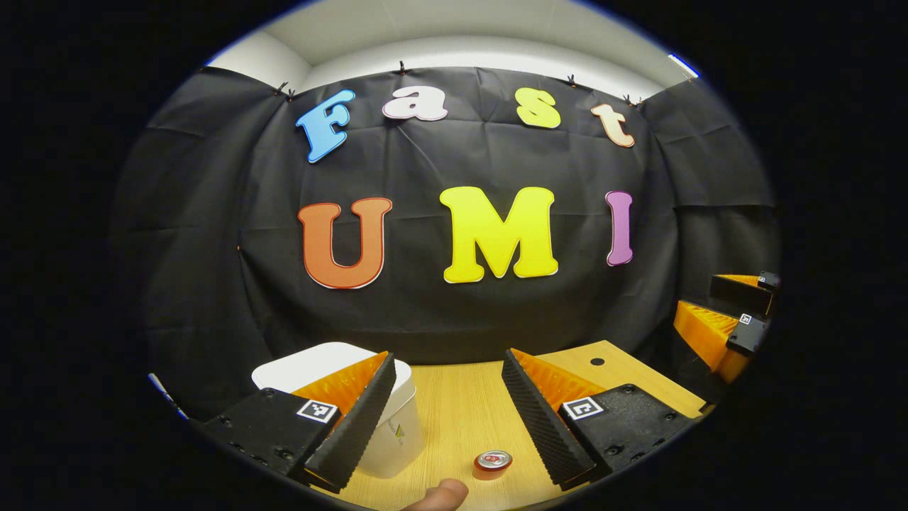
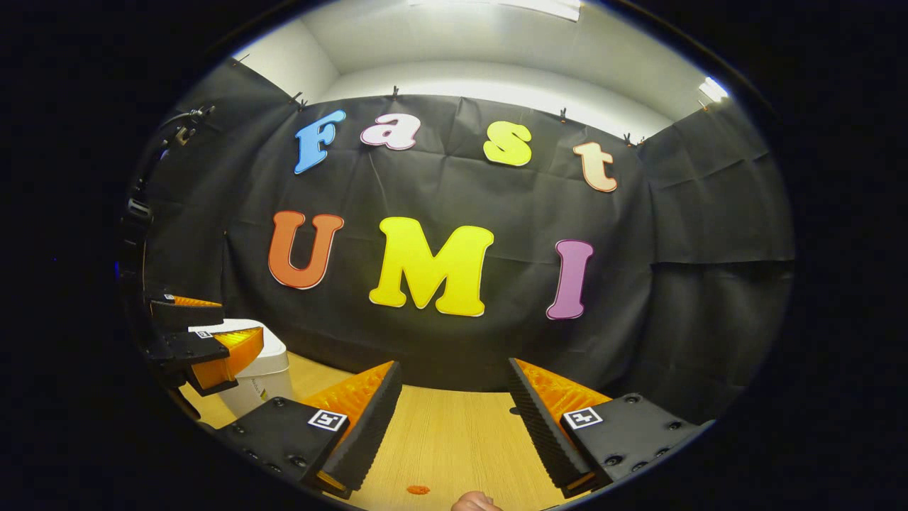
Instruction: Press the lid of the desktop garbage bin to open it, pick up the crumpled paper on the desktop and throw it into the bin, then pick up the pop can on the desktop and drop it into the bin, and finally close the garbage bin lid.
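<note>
White bin [image 1: 386,426] lid seen closed, apparently; can [image 1: 492,463] upright on desk [image 1: 461,404]. Left gripper [image 1: 447,419], right gripper [image 2: 454,433] wide open, empty. Lid press judged next.

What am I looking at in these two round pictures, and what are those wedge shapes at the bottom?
No robot here: a person carries a two-finger claw in each hand, with a camera riding on each. The wedges are that claw's own fingers, spread open with nothing between them. In the left gripper view, the left claw hangs over a wooden desk with a white garbage bin, lid shut, behind its left-hand finger, and a pop can standing below. The other claw shows at the right edge. In the right gripper view, the right claw faces the same desk; the bin sits far left, behind the left claw.
</note>
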Motion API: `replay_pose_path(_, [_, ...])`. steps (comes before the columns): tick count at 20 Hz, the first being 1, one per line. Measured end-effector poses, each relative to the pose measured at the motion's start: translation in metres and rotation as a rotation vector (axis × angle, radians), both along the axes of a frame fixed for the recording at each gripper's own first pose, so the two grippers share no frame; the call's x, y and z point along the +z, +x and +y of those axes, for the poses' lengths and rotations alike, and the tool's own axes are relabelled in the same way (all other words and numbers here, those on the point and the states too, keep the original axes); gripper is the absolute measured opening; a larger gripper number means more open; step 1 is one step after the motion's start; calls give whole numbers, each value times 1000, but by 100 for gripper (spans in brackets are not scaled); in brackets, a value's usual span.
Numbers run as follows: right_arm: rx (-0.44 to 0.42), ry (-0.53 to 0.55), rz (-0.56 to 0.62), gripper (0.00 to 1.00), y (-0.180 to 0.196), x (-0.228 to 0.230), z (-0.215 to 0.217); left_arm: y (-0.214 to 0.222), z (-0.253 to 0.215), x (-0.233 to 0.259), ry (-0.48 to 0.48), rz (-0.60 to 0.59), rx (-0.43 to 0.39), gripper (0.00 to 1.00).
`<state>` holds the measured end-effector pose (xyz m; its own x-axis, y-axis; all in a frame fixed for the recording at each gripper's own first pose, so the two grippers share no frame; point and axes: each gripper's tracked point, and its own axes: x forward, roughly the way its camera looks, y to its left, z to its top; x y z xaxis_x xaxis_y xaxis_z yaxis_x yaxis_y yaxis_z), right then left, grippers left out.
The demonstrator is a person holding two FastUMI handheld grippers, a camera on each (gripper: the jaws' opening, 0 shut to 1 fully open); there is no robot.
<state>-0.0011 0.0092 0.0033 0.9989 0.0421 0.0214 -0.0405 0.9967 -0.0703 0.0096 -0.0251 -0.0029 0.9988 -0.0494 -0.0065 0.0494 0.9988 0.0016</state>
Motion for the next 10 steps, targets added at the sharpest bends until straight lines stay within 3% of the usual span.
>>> replay_pose_path(8, [25,1,36,94,8,-11,9,10,18,-6,8,11,78,95])
replay_pose_path(10, [40,-10,38,94,10,-12,15,16,29,-7,-6,21,100,84])
